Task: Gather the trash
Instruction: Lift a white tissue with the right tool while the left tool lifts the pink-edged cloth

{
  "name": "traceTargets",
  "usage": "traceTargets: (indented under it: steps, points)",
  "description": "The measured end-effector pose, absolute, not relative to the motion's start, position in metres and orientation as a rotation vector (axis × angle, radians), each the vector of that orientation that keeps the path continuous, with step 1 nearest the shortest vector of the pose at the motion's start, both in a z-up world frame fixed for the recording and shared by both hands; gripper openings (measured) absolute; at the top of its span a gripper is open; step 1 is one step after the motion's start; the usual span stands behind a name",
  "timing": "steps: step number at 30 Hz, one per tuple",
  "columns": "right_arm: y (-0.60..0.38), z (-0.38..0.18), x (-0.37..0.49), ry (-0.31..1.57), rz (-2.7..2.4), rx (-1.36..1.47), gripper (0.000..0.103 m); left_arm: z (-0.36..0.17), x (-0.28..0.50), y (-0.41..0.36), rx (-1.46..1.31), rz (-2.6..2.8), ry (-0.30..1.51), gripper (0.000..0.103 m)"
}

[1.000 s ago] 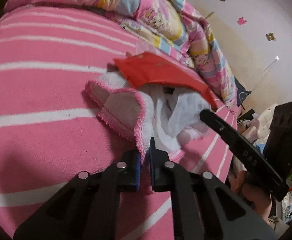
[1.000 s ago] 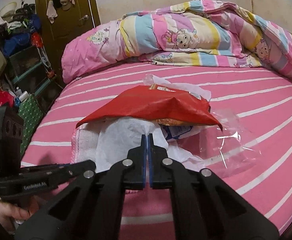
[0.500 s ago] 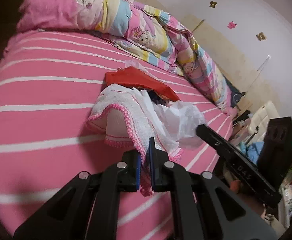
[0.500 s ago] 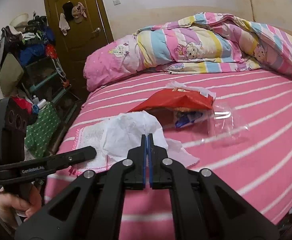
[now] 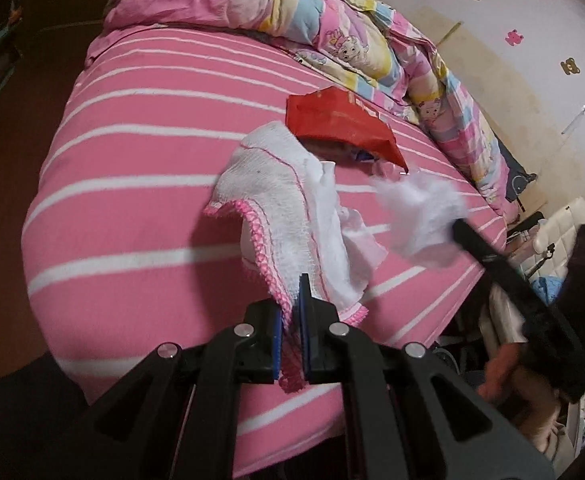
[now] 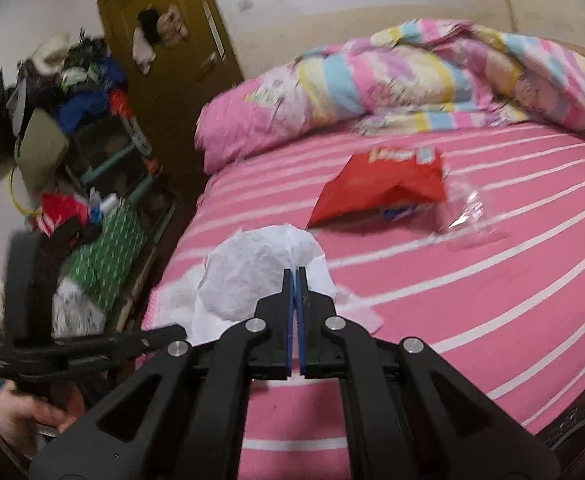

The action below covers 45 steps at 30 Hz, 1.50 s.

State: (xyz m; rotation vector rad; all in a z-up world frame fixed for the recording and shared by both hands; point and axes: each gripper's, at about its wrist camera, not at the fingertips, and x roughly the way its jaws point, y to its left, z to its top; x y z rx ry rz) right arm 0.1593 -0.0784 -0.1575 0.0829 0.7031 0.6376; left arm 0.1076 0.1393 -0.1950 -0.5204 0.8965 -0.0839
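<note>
Both hands have drawn back toward the foot of the bed, and what they pinch has come with them. A second ago the red snack bag [image 5: 342, 126] lay draped right over the white pile, close in front of both tools; now it sits well ahead of them, left behind on the pink striped bed [image 5: 140, 208] with a bit of blue-printed wrapper poking from beneath it and the clear plastic film [image 6: 470, 216] just to its right as the right tool sees it. The left gripper [image 5: 291, 312] is clamped tight on the pink-edged corner of the white cloth [image 5: 276, 196], whose near part is lifted off the mattress and rises away from the jaws toward the bag; a thin white tissue sheet [image 5: 332, 220] clings to its right side. The right gripper [image 6: 294, 296] is closed hard on the crumpled white tissue [image 6: 252, 276], which bulges up and to the left of its fingertips; from the left tool that same wad shows as a blurred white puff off to the upper right, at the end of the other black finger. So the pile has been pulled apart: I'd say the tissue is in hand and ready to go to wherever the trash is gathered, which I can't see, while the bag, the wrapper and the film look like the pieces not yet collected. Whether the cloth counts as trash or is only being tugged clear, I can't say.
</note>
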Motion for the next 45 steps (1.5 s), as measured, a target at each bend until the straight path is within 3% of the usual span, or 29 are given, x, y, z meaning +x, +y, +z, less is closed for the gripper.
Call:
traceTargets:
  steps: [9, 17, 29, 45]
  points:
    - [-0.046, -0.221, 0.18, 0.903, 0.618, 0.002, 0.002, -0.188, 0.087, 0.157, -0.545, -0.03, 0.873, 0.007]
    - [-0.052, -0.233, 0.188, 0.945, 0.596, 0.014, 0.002, -0.153, 0.059, 0.186, -0.547, 0.015, 0.806, 0.007]
    - [-0.077, -0.147, 0.167, 0.734, 0.643, 0.107, 0.002, -0.088, 0.056, 0.177, -0.517, -0.061, 0.692, 0.007]
    - [-0.176, -0.051, 0.113, 0.556, 0.565, 0.202, 0.002, -0.047, 0.064, 0.089, -0.468, -0.23, 0.632, 0.007]
